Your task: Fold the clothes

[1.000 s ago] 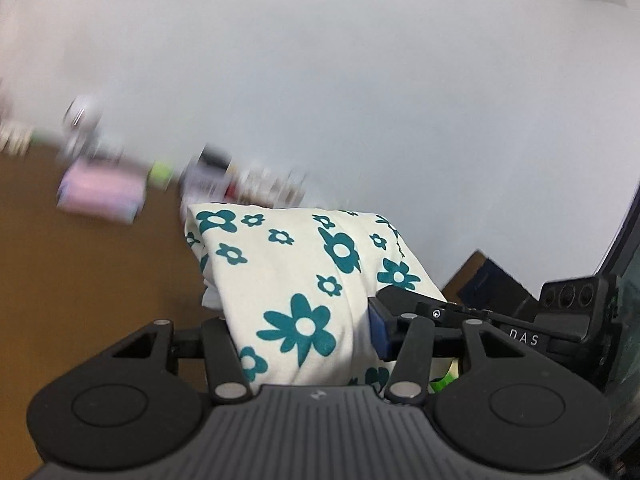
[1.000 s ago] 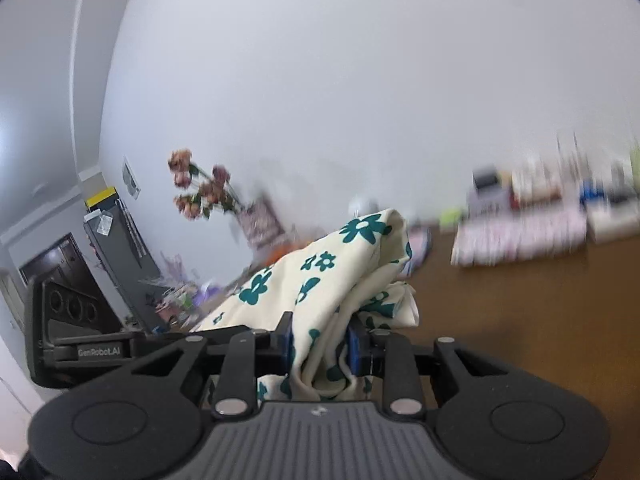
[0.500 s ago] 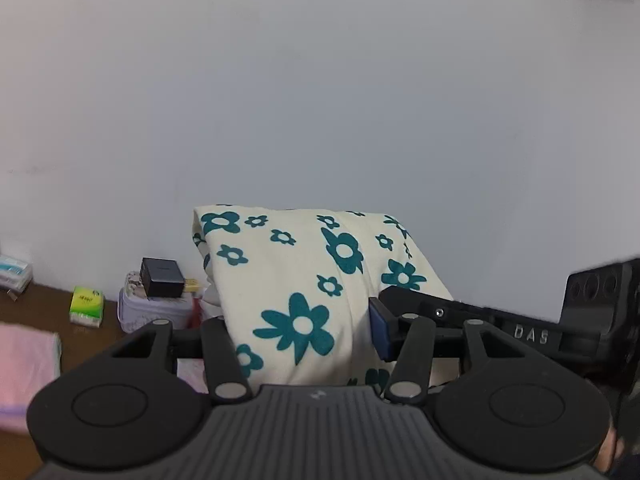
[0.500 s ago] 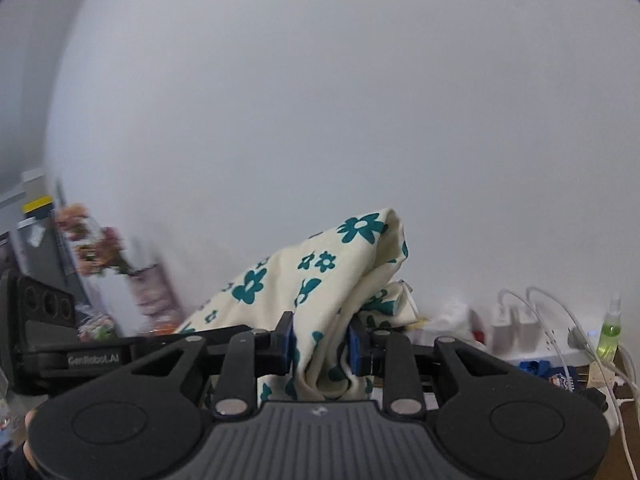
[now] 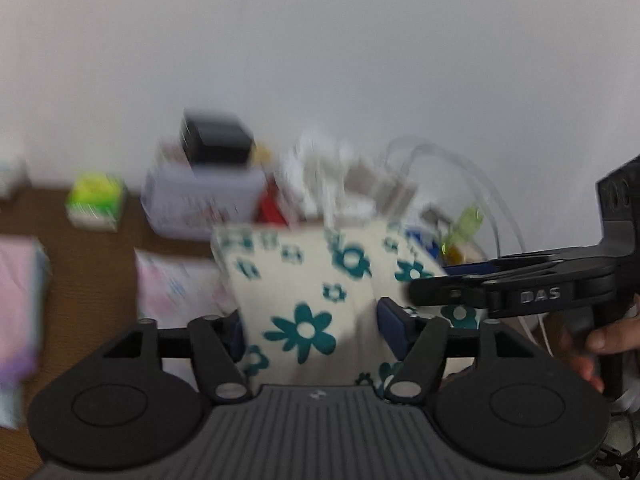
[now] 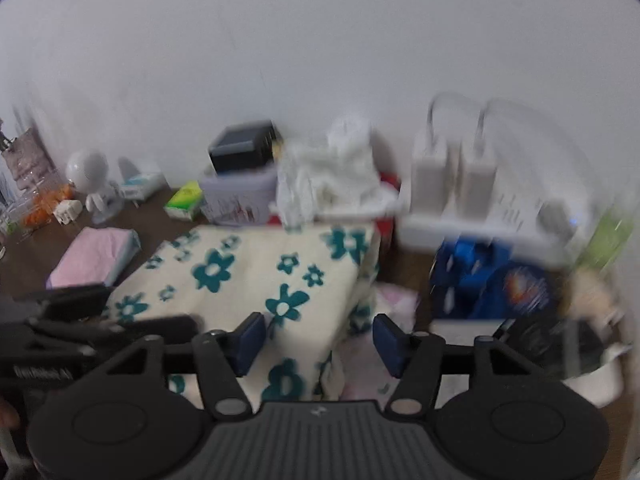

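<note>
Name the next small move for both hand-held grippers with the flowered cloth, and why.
Probably draw both straight back off the flowered cloth. It already lies folded on the table, and the jaws of the left hand-held gripper and right hand-held gripper are opening, pads clear of it.

A plain white wall (image 6: 320, 40) rises behind a cluttered brown table (image 5: 92, 280).
</note>
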The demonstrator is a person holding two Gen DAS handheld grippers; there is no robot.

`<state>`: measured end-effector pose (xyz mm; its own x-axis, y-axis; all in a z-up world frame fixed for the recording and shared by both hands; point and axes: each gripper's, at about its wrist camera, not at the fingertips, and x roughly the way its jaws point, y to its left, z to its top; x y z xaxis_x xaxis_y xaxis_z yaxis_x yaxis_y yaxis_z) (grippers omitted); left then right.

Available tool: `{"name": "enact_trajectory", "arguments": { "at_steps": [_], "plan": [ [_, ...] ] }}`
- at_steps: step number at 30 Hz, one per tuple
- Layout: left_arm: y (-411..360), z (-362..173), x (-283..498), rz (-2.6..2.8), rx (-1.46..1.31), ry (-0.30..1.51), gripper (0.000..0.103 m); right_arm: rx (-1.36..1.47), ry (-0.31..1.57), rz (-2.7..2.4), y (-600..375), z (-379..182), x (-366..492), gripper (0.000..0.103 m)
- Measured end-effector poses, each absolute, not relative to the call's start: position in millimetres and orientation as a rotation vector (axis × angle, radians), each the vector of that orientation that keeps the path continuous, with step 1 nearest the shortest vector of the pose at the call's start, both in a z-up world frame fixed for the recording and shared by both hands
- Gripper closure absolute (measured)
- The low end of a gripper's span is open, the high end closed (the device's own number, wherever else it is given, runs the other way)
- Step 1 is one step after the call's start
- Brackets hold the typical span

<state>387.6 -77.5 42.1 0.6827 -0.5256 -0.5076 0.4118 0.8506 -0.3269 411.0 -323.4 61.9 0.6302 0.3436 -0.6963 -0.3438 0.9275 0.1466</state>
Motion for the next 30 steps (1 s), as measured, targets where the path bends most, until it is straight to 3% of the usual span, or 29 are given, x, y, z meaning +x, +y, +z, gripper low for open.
{"name": "enact_trajectory", "arguments": {
  "at_steps": [2,3,5,8,10,14,18,20,22,23,27,30],
  "plan": [
    [-64.7,48.6,386.5,-0.472,-0.195,0.615,0.032,-0.063,0.734,0.367,-316.8,78.3,402.5,0.048],
    [-62.3,51.6,386.2,-0.452,-0.202,0.614,0.047,-0.102,0.705,0.353,-311.5,84.1,398.9,0.051],
    [-62.0,58.6,385.2,-0.443,-0.226,0.610,0.066,-0.238,0.638,0.325,-291.0,84.9,388.6,0.059],
    [-86.8,50.3,378.9,-0.482,-0.157,0.619,0.074,-0.343,0.614,0.363,-263.2,79.7,385.3,0.070],
    [-102.6,36.6,380.2,-0.459,-0.079,0.643,0.075,-0.398,0.695,0.335,-250.9,62.0,397.4,0.081],
    [-98.1,22.4,378.9,-0.464,-0.065,0.634,0.069,-0.307,0.757,0.325,-269.7,38.8,405.8,0.078],
    [-59.2,45.7,369.6,-0.465,-0.121,0.605,0.045,-0.223,0.752,0.316,-277.6,64.7,396.6,0.074],
    [-26.8,61.0,358.0,-0.418,-0.107,0.579,0.028,-0.214,0.678,0.347,-272.3,83.0,379.2,0.064],
    [15.9,70.5,344.7,-0.327,-0.062,0.545,0.015,-0.203,0.593,0.397,-265.2,99.8,359.3,0.041],
    [36.0,73.1,340.5,-0.276,-0.039,0.536,0.009,-0.201,0.558,0.429,-257.2,104.9,351.4,0.039],
    [109.5,67.5,347.5,-0.124,-0.063,0.583,0.007,-0.241,0.470,0.617,-198.8,104.1,334.6,0.036],
    [134.0,57.6,347.6,-0.143,-0.025,0.598,0.007,-0.459,0.472,0.747,-123.9,72.9,332.8,0.036]
  ]
}}
